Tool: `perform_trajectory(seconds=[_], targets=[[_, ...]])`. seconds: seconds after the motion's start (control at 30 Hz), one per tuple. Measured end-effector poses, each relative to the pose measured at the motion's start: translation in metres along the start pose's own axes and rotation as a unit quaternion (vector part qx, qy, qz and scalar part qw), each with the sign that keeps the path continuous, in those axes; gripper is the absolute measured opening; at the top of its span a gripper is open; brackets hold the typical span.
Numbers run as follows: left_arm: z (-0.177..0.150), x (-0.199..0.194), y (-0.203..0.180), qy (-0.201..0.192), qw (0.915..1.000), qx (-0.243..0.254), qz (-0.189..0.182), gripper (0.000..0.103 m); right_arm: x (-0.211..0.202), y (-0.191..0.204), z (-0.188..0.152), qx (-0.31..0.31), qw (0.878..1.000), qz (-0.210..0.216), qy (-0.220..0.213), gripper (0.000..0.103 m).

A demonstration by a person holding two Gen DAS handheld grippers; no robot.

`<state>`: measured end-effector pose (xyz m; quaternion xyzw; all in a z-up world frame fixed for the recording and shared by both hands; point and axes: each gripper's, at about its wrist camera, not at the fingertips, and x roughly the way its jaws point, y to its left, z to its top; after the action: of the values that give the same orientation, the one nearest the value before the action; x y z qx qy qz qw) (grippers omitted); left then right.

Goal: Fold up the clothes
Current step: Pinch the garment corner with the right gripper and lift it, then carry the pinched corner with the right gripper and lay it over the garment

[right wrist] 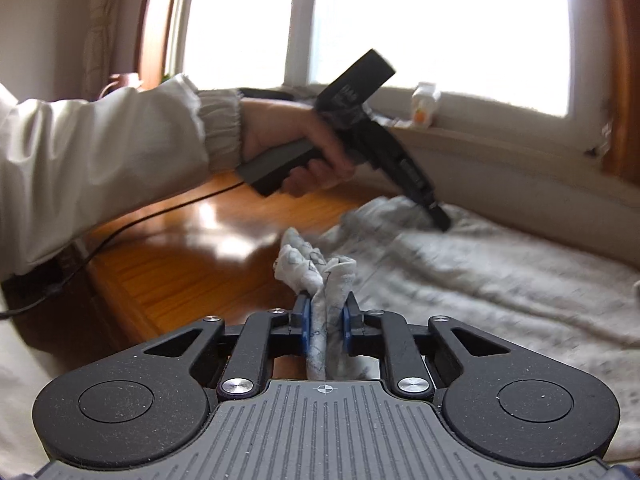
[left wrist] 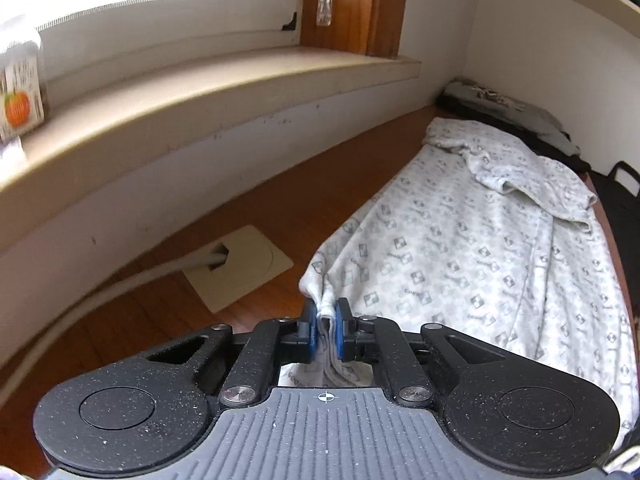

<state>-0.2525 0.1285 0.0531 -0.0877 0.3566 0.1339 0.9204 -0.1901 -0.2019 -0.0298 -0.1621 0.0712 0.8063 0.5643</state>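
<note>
Blue pads of the left tool [left wrist: 326, 322] pinch one corner of the patterned garment [left wrist: 480, 248]; right tool [right wrist: 325, 320] clamps another bunch. Garment's length runs away along the bench [left wrist: 256, 216], ahead of both.

Glossy wooden table [right wrist: 192, 240], seemingly soft cloth garment [left wrist: 460, 240]

Patterned garment [left wrist: 460, 240] spread on wooden tabletop [left wrist: 280, 208], running from near edge to far corner. Folded dark clothes [left wrist: 520, 120] behind it, against wall. Cable plate [left wrist: 240, 268] set in tabletop left of garment, cable entering it. Window sill [left wrist: 200, 92] behind tabletop; carton [left wrist: 20, 96] on sill at far left. Left gripper [left wrist: 326, 316] at garment's near-left corner, right gripper [right wrist: 325, 312] at another bunched edge.
</note>
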Motion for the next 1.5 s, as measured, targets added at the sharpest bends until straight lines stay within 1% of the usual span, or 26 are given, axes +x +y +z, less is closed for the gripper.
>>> perform_trajectory(seconds=[0.1,0.23,0.37,0.43,0.5,0.6,0.7,0.77,0.8,0.83,0.87,0.9,0.93,0.97,1.0,1.07,1.1,1.17,1.2,1.23,1.27,1.3,1.37,1.43,1.47,1.5], targets=[[0.021,-0.007,-0.009,-0.013,0.9999,0.001,0.003,0.009,-0.011,-0.017,0.008,0.0,0.999,-0.026,-0.022,0.016],[0.067,-0.003,-0.034,-0.021,0.9996,0.018,0.004,0.009,-0.035,-0.052,0.018,-0.006,0.996,-0.069,-0.053,0.015],[0.124,0.016,-0.073,-0.032,0.9982,0.049,-0.015,0.009,-0.07,-0.097,0.023,-0.006,0.989,-0.122,-0.085,0.015],[0.153,0.031,-0.095,-0.037,0.997,0.065,-0.019,0.009,-0.088,-0.122,0.023,-0.005,0.984,-0.148,-0.095,0.015],[0.178,0.054,-0.113,-0.036,0.9967,0.068,-0.025,0.009,-0.107,-0.147,0.021,-0.005,0.979,-0.176,-0.104,0.015],[0.216,0.088,-0.139,-0.034,0.9964,0.07,-0.034,0.009,-0.133,-0.189,0.014,0.001,0.97,-0.216,-0.108,0.015],[0.251,0.128,-0.162,-0.027,0.9966,0.068,-0.038,0.011,-0.151,-0.239,-0.001,0.039,0.962,-0.251,-0.097,0.016],[0.262,0.15,-0.171,-0.03,0.9976,0.055,-0.031,0.019,-0.155,-0.274,-0.02,0.082,0.956,-0.271,-0.076,0.018],[0.267,0.161,-0.176,-0.032,0.998,0.048,-0.027,0.022,-0.156,-0.29,-0.032,0.106,0.952,-0.279,-0.064,0.024],[0.264,0.163,-0.177,-0.032,0.998,0.049,-0.026,0.03,-0.155,-0.305,-0.044,0.133,0.949,-0.283,-0.051,0.03],[0.26,0.165,-0.177,-0.031,0.9979,0.052,-0.025,0.036,-0.155,-0.315,-0.054,0.154,0.944,-0.287,-0.043,0.04],[0.256,0.166,-0.177,-0.03,0.9978,0.054,-0.025,0.037,-0.157,-0.322,-0.064,0.171,0.939,-0.296,-0.039,0.046],[0.252,0.167,-0.177,-0.029,0.9977,0.057,-0.024,0.038,-0.16,-0.326,-0.071,0.189,0.934,-0.301,-0.039,0.048],[0.248,0.168,-0.177,-0.028,0.9976,0.059,-0.024,0.038,-0.163,-0.33,-0.077,0.209,0.931,-0.297,-0.044,0.051],[0.244,0.169,-0.177,-0.027,0.9974,0.062,-0.023,0.039,-0.167,-0.333,-0.081,0.231,0.927,-0.29,-0.052,0.056],[0.236,0.172,-0.177,-0.025,0.9972,0.067,-0.022,0.042,-0.174,-0.339,-0.086,0.259,0.921,-0.284,-0.062,0.065],[0.232,0.173,-0.177,-0.024,0.997,0.07,-0.022,0.042,-0.176,-0.341,-0.088,0.267,0.92,-0.282,-0.063,0.066],[0.224,0.175,-0.177,-0.023,0.9967,0.075,-0.021,0.042,-0.174,-0.346,-0.089,0.275,0.921,-0.27,-0.06,0.069],[0.22,0.177,-0.177,-0.022,0.9965,0.077,-0.021,0.042,-0.173,-0.349,-0.089,0.28,0.921,-0.263,-0.058,0.068],[0.214,0.176,-0.176,-0.02,0.9967,0.076,-0.018,0.042,-0.171,-0.351,-0.089,0.283,0.922,-0.258,-0.056,0.066],[0.209,0.174,-0.171,-0.021,0.997,0.074,-0.016,0.042,-0.168,-0.351,-0.087,0.282,0.923,-0.256,-0.053,0.042],[0.203,0.172,-0.166,-0.022,0.9972,0.071,-0.014,0.042,-0.166,-0.35,-0.085,0.277,0.924,-0.258,-0.051,0.013],[0.192,0.167,-0.157,-0.023,0.9976,0.065,-0.01,0.042,-0.169,-0.349,-0.079,0.262,0.92,-0.287,-0.045,0.013],[0.182,0.164,-0.15,-0.03,0.9979,0.056,-0.013,0.042,-0.172,-0.353,-0.081,0.268,0.914,-0.303,-0.027,0.013],[0.177,0.163,-0.147,-0.034,0.998,0.052,-0.015,0.042,-0.171,-0.356,-0.082,0.272,0.911,-0.308,-0.014,0.018],[0.172,0.162,-0.143,-0.036,0.9981,0.047,-0.019,0.042,-0.172,-0.357,-0.083,0.274,0.908,-0.318,-0.005,0.03]])
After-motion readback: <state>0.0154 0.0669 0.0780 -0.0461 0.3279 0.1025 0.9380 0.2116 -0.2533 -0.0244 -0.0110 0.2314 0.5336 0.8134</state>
